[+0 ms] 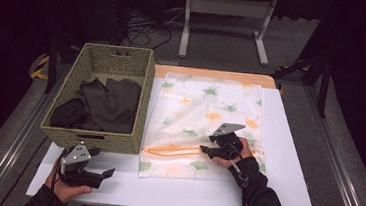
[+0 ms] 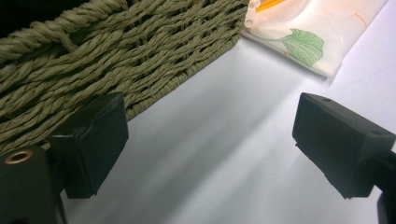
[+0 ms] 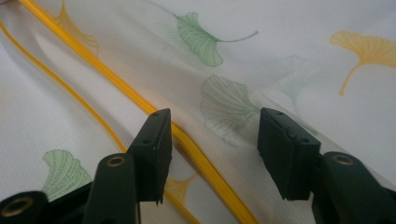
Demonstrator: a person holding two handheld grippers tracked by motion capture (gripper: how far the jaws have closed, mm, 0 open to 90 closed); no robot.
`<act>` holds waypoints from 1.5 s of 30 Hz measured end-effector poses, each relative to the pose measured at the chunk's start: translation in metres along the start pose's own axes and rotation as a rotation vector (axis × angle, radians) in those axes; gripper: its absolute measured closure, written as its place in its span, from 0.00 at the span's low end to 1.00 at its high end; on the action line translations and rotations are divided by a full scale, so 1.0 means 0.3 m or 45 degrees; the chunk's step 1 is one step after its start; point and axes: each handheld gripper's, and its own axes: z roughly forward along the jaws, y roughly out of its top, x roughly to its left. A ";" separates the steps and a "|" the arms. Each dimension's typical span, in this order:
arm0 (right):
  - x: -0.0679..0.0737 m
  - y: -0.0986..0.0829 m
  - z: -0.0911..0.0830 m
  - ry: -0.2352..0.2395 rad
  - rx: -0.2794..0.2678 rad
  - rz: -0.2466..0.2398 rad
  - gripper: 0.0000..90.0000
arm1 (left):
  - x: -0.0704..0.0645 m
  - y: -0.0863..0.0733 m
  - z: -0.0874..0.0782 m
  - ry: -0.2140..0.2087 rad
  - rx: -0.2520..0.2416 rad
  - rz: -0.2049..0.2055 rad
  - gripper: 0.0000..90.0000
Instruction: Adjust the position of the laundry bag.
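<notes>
A thin, translucent white bag [image 1: 204, 120] printed with green and orange ginkgo leaves lies flat on the white bench [image 1: 286, 157], just to the right of a woven olive basket [image 1: 98, 141] that holds dark folded clothes [image 1: 101, 103]. An orange zip strip [image 1: 171, 151] runs across the bag near its front edge, toward the person. The right tool [image 1: 206, 148], held in a gloved hand, sits low over the bag at the right end of that strip; in the right gripper view its two black jaws stand apart with nothing between them, the left one over the orange strip [image 3: 140, 100], the right one over the plain film. The left tool [image 1: 105, 175] rests at the front left of the bench, just in front of the basket and apart from the bag, its jaws wide apart and empty. The bag looks very light, limp and slick: it would likely crumple, slide on the smooth bench and sag when lifted, and the film shows soft ripples already. The doubled zip strip seems the stiffest and thickest part, so it is probably the surest place to pinch, close to one end. Taking only the upper layer there looks delicate, since the two layers lie flat together.
</notes>
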 end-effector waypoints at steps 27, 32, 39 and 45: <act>0.008 0.054 -0.100 -0.053 -0.166 0.026 0.98 | -0.007 -0.002 0.009 0.012 0.035 0.029 0.12; 0.023 0.072 -0.133 -0.067 -0.213 0.011 0.98 | -0.010 0.000 0.008 0.005 0.028 0.036 0.12; 0.043 0.080 -0.155 -0.084 -0.235 -0.008 0.98 | -0.010 0.005 0.000 0.013 0.013 0.045 0.12; 0.045 0.080 -0.156 -0.091 -0.241 -0.014 0.98 | -0.017 0.013 -0.009 0.021 -0.001 0.070 0.12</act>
